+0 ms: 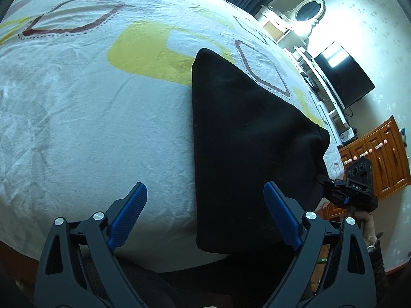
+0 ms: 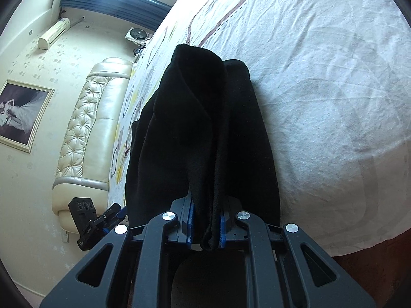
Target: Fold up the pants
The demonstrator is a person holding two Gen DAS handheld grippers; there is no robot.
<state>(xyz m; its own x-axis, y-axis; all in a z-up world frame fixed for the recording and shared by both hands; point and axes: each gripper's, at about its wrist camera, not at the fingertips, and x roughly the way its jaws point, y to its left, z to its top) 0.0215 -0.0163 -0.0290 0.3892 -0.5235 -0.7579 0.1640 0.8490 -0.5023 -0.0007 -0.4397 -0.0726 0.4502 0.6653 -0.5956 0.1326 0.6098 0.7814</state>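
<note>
Black pants (image 1: 244,133) lie on the patterned bedsheet (image 1: 90,107), folded lengthwise, with one end lifted at the right. My left gripper (image 1: 205,205) stands open above the near edge of the bed; its right blue pad (image 1: 280,215) hangs over the pants, its left pad over bare sheet, nothing pressed between them. My right gripper (image 2: 206,227) is shut on a bunched fold of the black pants (image 2: 200,128), which drape away from the jaws onto the bedsheet (image 2: 321,102). The right gripper (image 1: 341,192) also shows at the pants' right end, held by a hand (image 1: 367,228).
A padded cream headboard (image 2: 84,138) and a framed picture (image 2: 20,113) flank the bed. A dark screen (image 1: 344,74), a white shelf and wooden drawers (image 1: 380,154) stand past the bed's far side. The left gripper (image 2: 102,220) shows beside the pants.
</note>
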